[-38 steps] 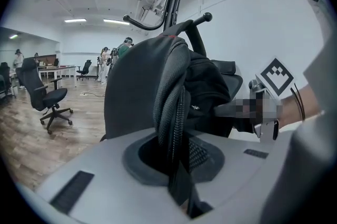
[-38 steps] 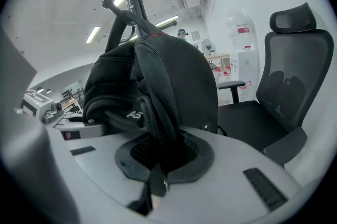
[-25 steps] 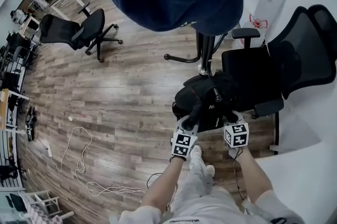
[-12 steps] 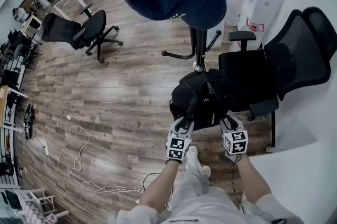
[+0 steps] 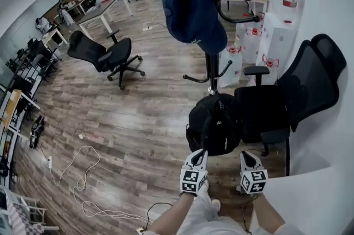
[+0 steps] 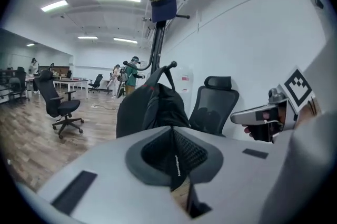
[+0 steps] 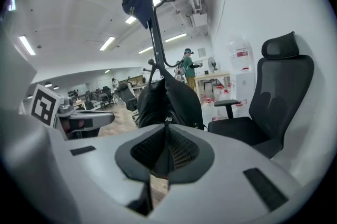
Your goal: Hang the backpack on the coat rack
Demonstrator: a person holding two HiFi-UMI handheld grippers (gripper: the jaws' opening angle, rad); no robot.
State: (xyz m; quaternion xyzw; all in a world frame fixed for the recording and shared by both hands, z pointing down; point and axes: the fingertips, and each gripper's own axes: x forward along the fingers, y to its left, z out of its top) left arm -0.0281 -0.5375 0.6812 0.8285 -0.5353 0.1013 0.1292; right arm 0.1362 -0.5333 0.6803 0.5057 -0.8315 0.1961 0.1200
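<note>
1. Backpack (image 5: 215, 126), black, is low down in front of the coat rack (image 5: 213, 71), just beside a black chair (image 5: 301, 90).
2. Left claw (image 5: 200, 155) is closing, pinching a thin black strap (image 6: 174, 157) of the backpack.
3. Right claw (image 5: 244, 155) is closing too, with a second strap (image 7: 167, 152) squeezed between its pads.
4. A blue cap (image 5: 191, 1) hangs high on the rack.
</note>
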